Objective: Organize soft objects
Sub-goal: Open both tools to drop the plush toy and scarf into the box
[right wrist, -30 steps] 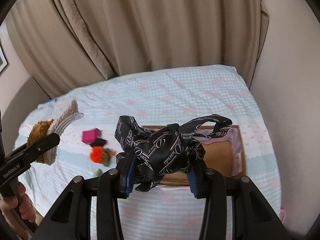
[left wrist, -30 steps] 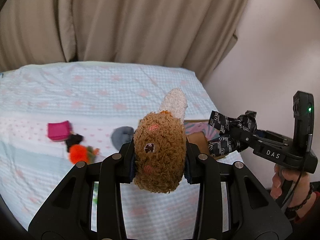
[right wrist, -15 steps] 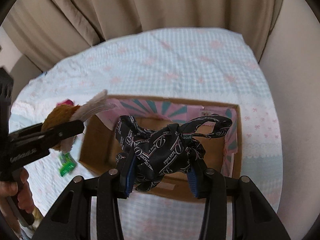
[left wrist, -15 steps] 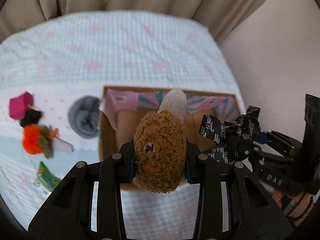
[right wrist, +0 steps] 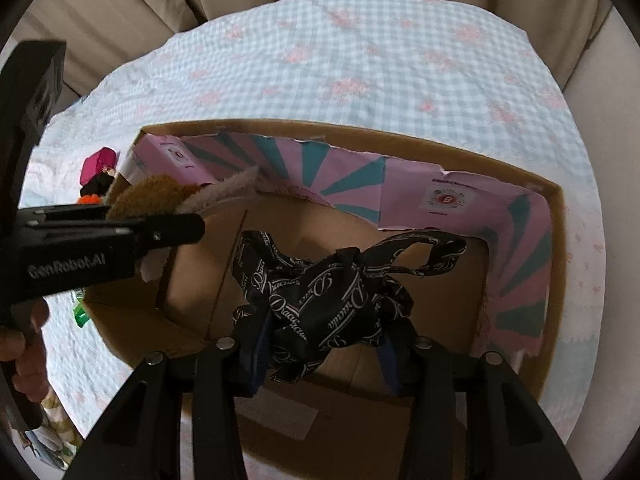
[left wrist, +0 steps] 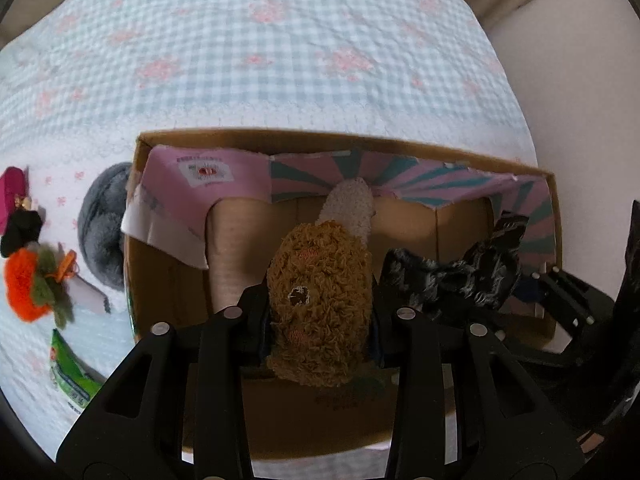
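Observation:
An open cardboard box (left wrist: 400, 146) with pink and teal flaps folded in lies on the bed; it also shows in the right wrist view (right wrist: 558, 240). My left gripper (left wrist: 319, 316) is shut on a brown plush toy (left wrist: 320, 300) with a cream tip and holds it over the box's left half. My right gripper (right wrist: 322, 344) is shut on a black printed ribbon bow (right wrist: 332, 292) over the box's middle. The bow (left wrist: 452, 276) and the right gripper also show at the right in the left wrist view. The plush (right wrist: 156, 196) shows at the left in the right wrist view.
Left of the box on the checked bedspread (left wrist: 280, 60) lie a grey plush (left wrist: 102, 236), an orange and green pompom (left wrist: 34, 284), a black item (left wrist: 20, 232), a magenta pouch (left wrist: 14, 196) and a green packet (left wrist: 68, 376). Curtains and a wall stand behind and to the right.
Both grippers have moved forward and down over the box with their loads. The box now fills both views and the curtains have almost left the frame.

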`<state>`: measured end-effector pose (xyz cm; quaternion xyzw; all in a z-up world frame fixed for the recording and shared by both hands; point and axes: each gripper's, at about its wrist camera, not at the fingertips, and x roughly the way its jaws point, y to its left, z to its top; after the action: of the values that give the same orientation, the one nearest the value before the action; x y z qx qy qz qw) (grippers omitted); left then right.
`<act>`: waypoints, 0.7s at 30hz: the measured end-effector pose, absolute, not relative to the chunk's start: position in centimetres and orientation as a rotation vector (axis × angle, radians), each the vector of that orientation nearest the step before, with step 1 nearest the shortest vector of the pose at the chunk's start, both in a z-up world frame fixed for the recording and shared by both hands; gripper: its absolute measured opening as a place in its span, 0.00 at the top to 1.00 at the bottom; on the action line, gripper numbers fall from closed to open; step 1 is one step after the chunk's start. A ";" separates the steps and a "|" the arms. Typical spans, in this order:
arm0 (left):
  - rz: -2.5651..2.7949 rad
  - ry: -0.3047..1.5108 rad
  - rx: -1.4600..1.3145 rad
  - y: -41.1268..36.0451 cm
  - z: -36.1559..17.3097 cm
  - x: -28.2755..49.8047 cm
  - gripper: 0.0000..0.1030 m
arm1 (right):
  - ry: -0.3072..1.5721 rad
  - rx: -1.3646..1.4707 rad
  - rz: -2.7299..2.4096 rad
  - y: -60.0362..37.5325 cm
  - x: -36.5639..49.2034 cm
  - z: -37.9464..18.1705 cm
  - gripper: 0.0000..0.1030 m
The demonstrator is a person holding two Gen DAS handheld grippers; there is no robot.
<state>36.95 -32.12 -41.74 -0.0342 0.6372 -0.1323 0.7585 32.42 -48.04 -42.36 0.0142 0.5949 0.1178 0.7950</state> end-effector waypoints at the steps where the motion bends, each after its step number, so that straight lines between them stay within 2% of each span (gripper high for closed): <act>1: -0.268 1.386 -0.058 -32.3 -41.8 37.1 0.43 | 1.290 0.014 0.256 -48.0 32.6 -42.7 0.47; 2: -0.254 1.400 -0.048 -32.5 -41.9 37.3 0.27 | 1.297 -0.018 0.244 -47.8 32.8 -42.9 0.25; 3: -0.230 1.418 -0.038 -32.6 -42.2 37.6 0.00 | 1.309 -0.045 0.235 -47.6 32.9 -43.3 0.00; 12: -0.237 1.436 -0.053 -32.8 -42.5 37.4 0.00 | 1.271 -0.003 0.289 -48.0 31.3 -43.4 0.00; 21: -0.247 1.375 -0.045 -33.1 -38.3 36.2 0.00 | 1.256 0.008 0.241 -48.7 30.3 -39.4 0.00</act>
<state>36.20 -33.07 -38.29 -0.0209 0.6328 -0.1136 0.7656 30.26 -48.71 -39.40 0.0038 0.5862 0.1124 0.8023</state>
